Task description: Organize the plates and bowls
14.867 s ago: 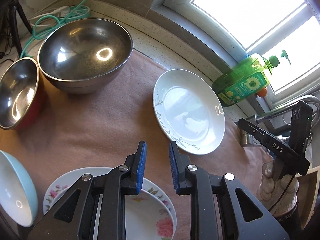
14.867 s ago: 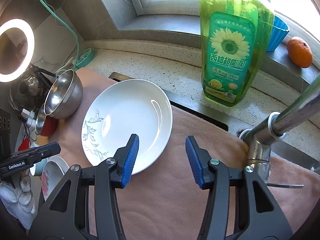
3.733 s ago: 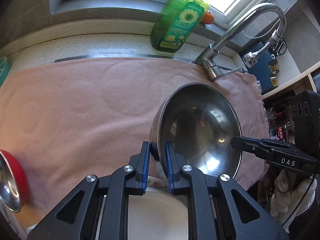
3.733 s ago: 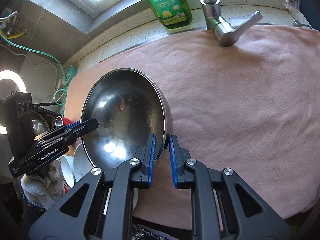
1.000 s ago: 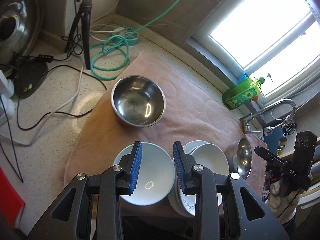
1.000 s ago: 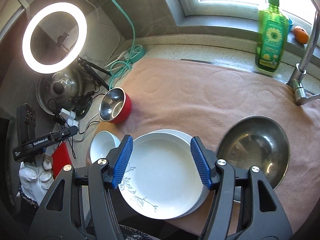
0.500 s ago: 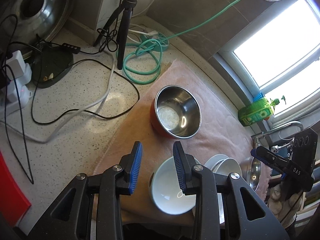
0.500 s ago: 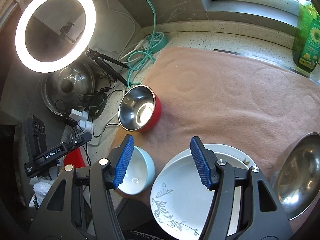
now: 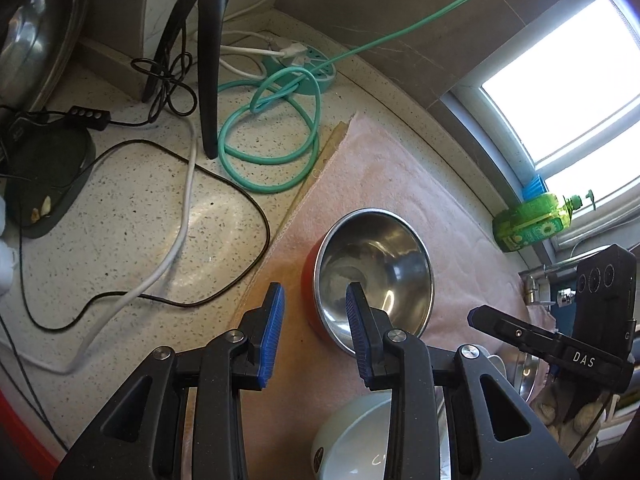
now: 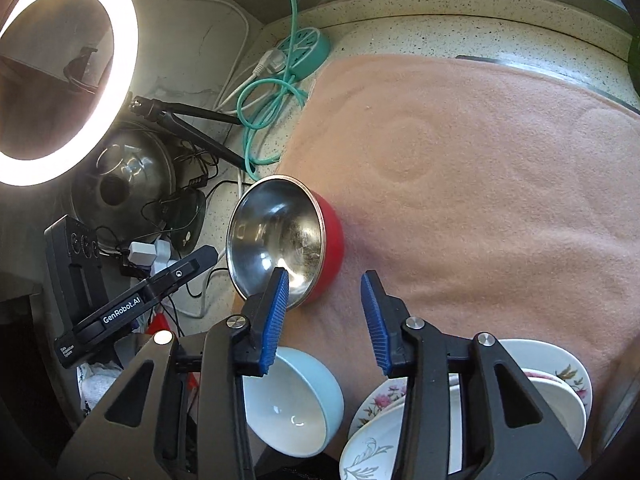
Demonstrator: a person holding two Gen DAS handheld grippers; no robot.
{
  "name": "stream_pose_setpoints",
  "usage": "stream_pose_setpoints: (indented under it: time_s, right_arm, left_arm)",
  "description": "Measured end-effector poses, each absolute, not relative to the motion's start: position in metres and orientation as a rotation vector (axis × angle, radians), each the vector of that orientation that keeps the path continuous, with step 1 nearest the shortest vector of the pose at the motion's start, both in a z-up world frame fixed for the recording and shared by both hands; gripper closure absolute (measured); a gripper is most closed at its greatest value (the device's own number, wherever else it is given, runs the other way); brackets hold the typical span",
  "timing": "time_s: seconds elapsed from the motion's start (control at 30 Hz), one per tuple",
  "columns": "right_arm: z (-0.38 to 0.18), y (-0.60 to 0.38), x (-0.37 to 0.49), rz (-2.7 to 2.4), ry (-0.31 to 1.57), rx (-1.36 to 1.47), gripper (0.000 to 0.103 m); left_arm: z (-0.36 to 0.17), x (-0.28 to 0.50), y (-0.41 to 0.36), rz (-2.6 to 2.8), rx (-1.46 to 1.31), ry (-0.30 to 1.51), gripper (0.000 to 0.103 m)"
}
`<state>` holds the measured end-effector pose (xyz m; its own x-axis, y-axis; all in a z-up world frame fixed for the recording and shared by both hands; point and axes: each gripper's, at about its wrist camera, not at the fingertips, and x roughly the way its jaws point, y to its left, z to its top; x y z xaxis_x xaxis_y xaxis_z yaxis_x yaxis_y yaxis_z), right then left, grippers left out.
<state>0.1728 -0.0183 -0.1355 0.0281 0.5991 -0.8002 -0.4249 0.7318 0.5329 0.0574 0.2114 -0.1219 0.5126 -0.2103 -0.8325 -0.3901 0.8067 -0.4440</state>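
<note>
Both grippers converge on the red bowl (image 9: 372,276), the steel-lined one sitting at the left edge of the pink towel (image 10: 480,184), just beside the bare counter (image 9: 140,216). This reads as the approach step for collecting that bowl.

The left gripper (image 9: 314,332) has its jaws parted and grasps nothing; its right pad overlaps the bowl's near rim in view, but contact cannot be confirmed. The right gripper (image 10: 326,312) is closing its jaws with nothing between them; the bowl's near rim lies at its left pad, the red wall showing in the gap beyond.

The blue bowl (image 10: 292,400) rests close under both tools at the towel's front. The stacked plates (image 10: 540,384) sit just right of it.

Next move, in my judgement: one gripper must straddle the red bowl's rim, one pad inside and one outside, before clamping. The steel lining looks slick, so a shallow bite may slip.
</note>
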Motion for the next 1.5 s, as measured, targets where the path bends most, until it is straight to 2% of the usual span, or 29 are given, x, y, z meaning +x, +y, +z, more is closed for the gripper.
stream_pose_setpoints:
  time_s: [0.23, 0.3, 0.43, 0.5, 0.67, 0.77, 1.13, 1.5]
  right_arm:
    - [-0.148, -0.007, 0.181, 0.791, 1.35, 0.153, 0.069]
    - [-0.152, -0.004, 0.183, 0.792, 1.363, 0.155, 0.076]
    - [-0.158, 0.001, 0.184, 0.797, 1.371, 0.157, 0.08]
    - [-0.161, 0.003, 0.184, 0.801, 1.375, 0.158, 0.085]
    - [-0.161, 0.008, 0.184, 0.799, 1.37, 0.133, 0.088]
    - [-0.161, 0.009, 0.183, 0.804, 1.376, 0.136, 0.092]
    - [-0.156, 0.013, 0.18, 0.811, 1.365, 0.114, 0.093]
    - [-0.134, -0.012, 0.174, 0.814, 1.332, 0.141, 0.093]
  left_arm:
    - [-0.135, 0.068, 0.214, 0.113, -0.641, 1.088, 0.073]
    - [-0.139, 0.068, 0.216, 0.112, -0.652, 1.096, 0.074]
    - [-0.143, 0.07, 0.216, 0.113, -0.652, 1.106, 0.076]
    - [-0.144, 0.07, 0.217, 0.115, -0.66, 1.102, 0.08]
    - [-0.145, 0.073, 0.216, 0.108, -0.652, 1.102, 0.087]
    - [-0.143, 0.075, 0.213, 0.1, -0.643, 1.102, 0.092]
    - [-0.144, 0.079, 0.206, 0.091, -0.618, 1.114, 0.093]
    - [-0.12, 0.079, 0.19, 0.061, -0.586, 1.078, 0.093]
